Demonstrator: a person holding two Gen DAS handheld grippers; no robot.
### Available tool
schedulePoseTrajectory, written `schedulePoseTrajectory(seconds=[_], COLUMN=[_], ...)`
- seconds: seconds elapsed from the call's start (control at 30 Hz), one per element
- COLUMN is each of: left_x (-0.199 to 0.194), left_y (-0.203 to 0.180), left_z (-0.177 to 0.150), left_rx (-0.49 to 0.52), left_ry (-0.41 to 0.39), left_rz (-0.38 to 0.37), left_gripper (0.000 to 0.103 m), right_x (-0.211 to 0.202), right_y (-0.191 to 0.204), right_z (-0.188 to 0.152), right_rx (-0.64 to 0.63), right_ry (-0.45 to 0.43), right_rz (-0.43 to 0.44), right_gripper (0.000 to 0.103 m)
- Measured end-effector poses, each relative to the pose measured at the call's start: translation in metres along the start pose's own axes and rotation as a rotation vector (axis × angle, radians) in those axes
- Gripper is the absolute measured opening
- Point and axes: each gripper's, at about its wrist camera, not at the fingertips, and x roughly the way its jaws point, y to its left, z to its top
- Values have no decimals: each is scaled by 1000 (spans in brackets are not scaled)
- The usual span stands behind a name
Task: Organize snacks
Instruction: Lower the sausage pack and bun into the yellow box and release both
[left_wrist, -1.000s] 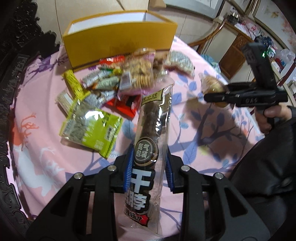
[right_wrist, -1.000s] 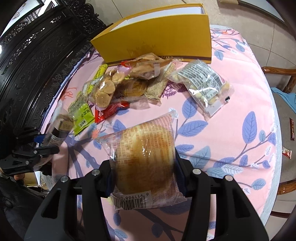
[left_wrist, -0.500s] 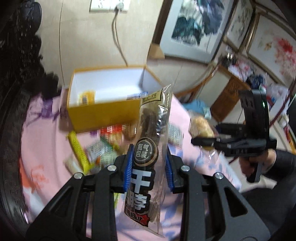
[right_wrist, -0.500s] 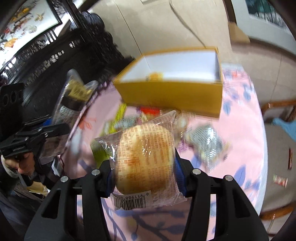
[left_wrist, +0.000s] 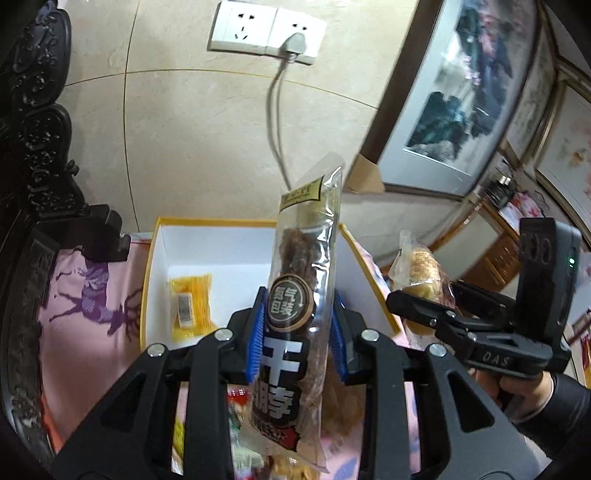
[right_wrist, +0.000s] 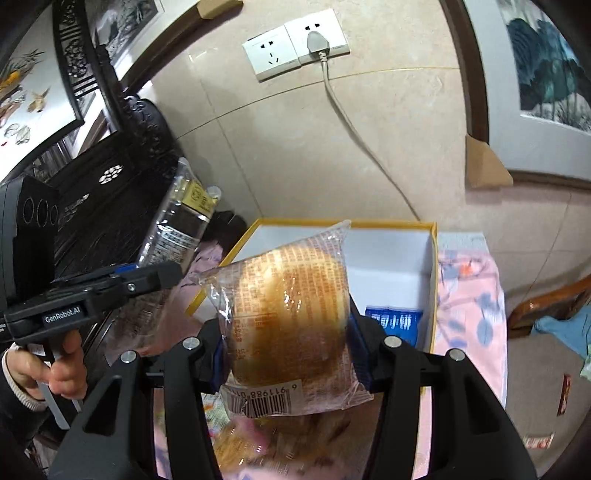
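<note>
Left tongs (left_wrist: 298, 334) clamp a long clear packet of dark dried snack (left_wrist: 295, 325), held upright above the open yellow cardboard box (left_wrist: 149, 273). Right tongs (right_wrist: 291, 349) clamp a clear-wrapped round golden bun (right_wrist: 291, 314) above the same box on the pink floral tabletop (right_wrist: 469, 295).

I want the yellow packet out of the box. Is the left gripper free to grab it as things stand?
Probably not. The left gripper is shut on a long snack bag, so nothing else fits between its pads. The yellow packet lies uncovered in the open box.
</note>
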Motion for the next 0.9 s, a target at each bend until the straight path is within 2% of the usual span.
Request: schedulePoseTrajectory(seconds=[0.07, 0.1, 0.13, 0.17, 0.2, 0.27, 0.3, 0.43, 0.53, 0.63, 0.77, 0.9], left_x=[14, 22, 24, 24, 18, 0, -8, -47, -71, -91, -97, -87], left_y=[6, 9, 11, 13, 15, 17, 17, 22, 22, 19, 10, 1], left_z=[11, 19, 24, 27, 32, 40, 40, 33, 17, -8, -46, -91], left_rx=[-7, -15, -26, -38, -61, -80, -83, -115, -148, -142, -115, -119], left_ry=[6, -2, -16, -31, -69, -130, -146, -210, -220, -216, -141, 7], left_rz=[14, 33, 56, 80, 120, 110, 113, 128, 132, 180, 267, 333], left_gripper=[35, 43, 75, 93, 94, 97, 98, 101, 101, 101, 101, 101], right_x=[13, 20, 26, 32, 33, 25, 16, -14, -36, -49, -59, -56], right_y=[-2, -4, -4, -3, -2, -2, -2, -9, -13, -13, -11, -7], right_z=[9, 13, 16, 21, 25, 32, 31, 26, 8, -11, -55, -103], right_rx=[-5, -6, -9, -16, -17, -8, -2, 38, 70, 96, 149, 184], right_ry=[9, 14, 27, 48, 58, 31, 0, -45, -39, -32, 26, 121], right_rz=[-8, -11, -14, -34, -60, -102, -104, -94, -107, -150, -226, -228], right_gripper=[53, 53, 54, 58, 66, 97, 100, 100, 100, 100, 102, 102])
